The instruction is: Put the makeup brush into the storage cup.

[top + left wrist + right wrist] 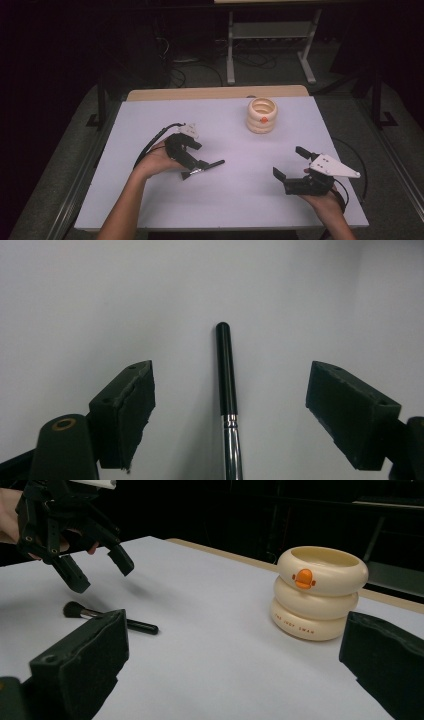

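Note:
A black-handled makeup brush (207, 166) with a silver ferrule lies flat on the white table (240, 200). My left gripper (199, 155) hangs over it, open. In the left gripper view the brush handle (227, 380) runs up the middle between the two jaws, and neither pad touches it. The right gripper view shows the left gripper (104, 577) hovering just above the brush (107, 617), whose dark bristle tuft points left. My right gripper (289, 161) rests at the table's right front, open and empty, facing the brush.
A cream holder (261, 116) shaped like three stacked rings, with an orange duck mark (303, 578), stands upright at the back right of the table. Behind the table are a metal frame's legs (230, 50) and cables on the dark floor.

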